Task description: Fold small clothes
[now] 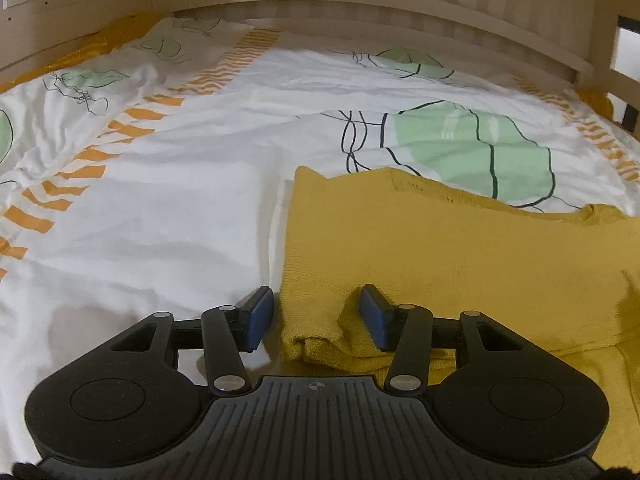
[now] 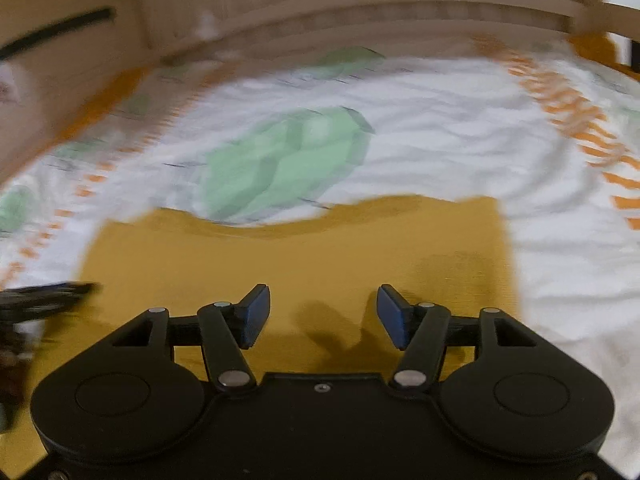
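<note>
Both grippers pointed forward and downward over the bed, toward the wooden bed frame [image 1: 360, 4]. The left gripper [image 1: 316, 318] had its jaws apart, with a rolled corner of the mustard-yellow knit garment [image 1: 460, 248] lying between them; neither blue pad visibly pressed on the fabric, the left pad standing just off the garment's side edge and the right pad over the cloth. The right gripper [image 2: 323, 316] likewise had its jaws apart, with flat yellow cloth beneath and between them and nothing clamped. In the right wrist view, which was blurred, the garment [image 2: 304, 248] lay flat directly ahead of the jaws, its long axis running across the view and its far edge dipping in a shallow curve at the middle. In the left wrist view the garment extended ahead and to the right of the jaws, its left edge running almost straight away from them. The white duvet [image 1: 168, 208], printed with green shapes and orange stripes, was uncovered to the left of the left jaws and beyond the garment up to the frame. A dark blurred object [image 2: 48, 292], not identifiable, sat left of the right jaws.
</note>
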The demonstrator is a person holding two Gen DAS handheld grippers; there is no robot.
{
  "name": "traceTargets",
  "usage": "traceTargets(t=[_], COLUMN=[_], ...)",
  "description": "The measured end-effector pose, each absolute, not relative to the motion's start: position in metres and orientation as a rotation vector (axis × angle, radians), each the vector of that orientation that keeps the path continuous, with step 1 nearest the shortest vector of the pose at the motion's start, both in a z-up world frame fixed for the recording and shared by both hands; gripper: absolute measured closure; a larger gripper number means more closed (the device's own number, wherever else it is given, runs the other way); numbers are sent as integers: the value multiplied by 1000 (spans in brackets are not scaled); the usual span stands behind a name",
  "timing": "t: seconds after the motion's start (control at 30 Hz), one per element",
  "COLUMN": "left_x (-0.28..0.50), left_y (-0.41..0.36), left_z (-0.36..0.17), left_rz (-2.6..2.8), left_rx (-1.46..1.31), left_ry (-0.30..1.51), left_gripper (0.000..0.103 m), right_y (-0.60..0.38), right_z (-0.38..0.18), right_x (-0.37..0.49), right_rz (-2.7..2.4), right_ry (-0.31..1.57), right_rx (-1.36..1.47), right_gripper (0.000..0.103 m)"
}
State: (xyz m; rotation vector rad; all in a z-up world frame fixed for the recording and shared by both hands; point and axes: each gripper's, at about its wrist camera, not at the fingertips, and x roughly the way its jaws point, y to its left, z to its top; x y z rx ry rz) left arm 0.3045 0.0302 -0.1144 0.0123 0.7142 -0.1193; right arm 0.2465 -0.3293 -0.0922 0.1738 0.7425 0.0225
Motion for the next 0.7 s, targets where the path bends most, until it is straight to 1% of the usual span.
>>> traceTargets(t=[0.07, 0.1, 0.13, 0.17, 0.33, 0.4, 0.47, 0.53, 0.7], left_x=[306, 306, 307, 307, 308, 309, 309, 305, 272], left_y=[31, 31, 31, 31, 30, 31, 32, 33, 36], left_z=[-114, -114, -114, -114, -114, -112, -109, -103, -85], left_rz=[-122, -122, -123, -122, -118, -123, -134, -139, -143], left_rx=[9, 7, 7, 9, 32, 29, 31, 38, 73], left_ry=[716, 717, 717, 716, 720, 728, 743, 767, 829], left_gripper=[54, 54, 54, 54, 54, 54, 54, 54, 55], right_y=[-352, -356, -355, -353, -349, -343, -340, -337, -330], right_z=[-93, -91, -86, -83, -68, -60, -53, -47, -39], right_x=[245, 242, 240, 236, 209, 194, 183, 169, 129], right_rz=[-9, -22, -61, -110, -79, -65, -36, -11, 19], right_ry=[727, 721, 717, 720, 701, 689, 682, 673, 666], right_rx=[238, 247, 222, 173, 177, 164, 176, 182, 199], right_gripper=[47, 47, 41, 30, 29, 26, 20, 17, 16])
